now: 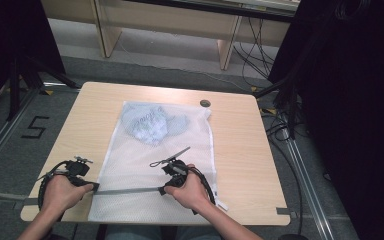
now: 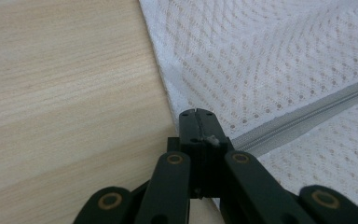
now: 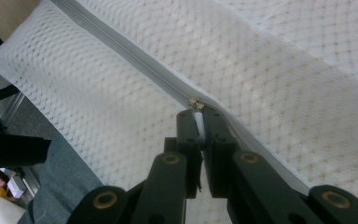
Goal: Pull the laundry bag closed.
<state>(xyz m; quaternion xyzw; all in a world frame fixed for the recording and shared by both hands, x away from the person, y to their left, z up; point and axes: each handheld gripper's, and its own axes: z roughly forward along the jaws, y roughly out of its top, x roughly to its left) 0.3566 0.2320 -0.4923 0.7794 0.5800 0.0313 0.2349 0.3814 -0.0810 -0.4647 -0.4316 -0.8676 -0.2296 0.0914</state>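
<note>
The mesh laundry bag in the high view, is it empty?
No, a crumpled light blue garment shows through the mesh laundry bag at its far end, away from the zipper.

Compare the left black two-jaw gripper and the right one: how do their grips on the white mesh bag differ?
The left gripper pinches the white mesh laundry bag at its edge, at the end of the grey zipper. The right gripper pinches the small metal zipper slider partway along the zipper. Both are shut.
</note>
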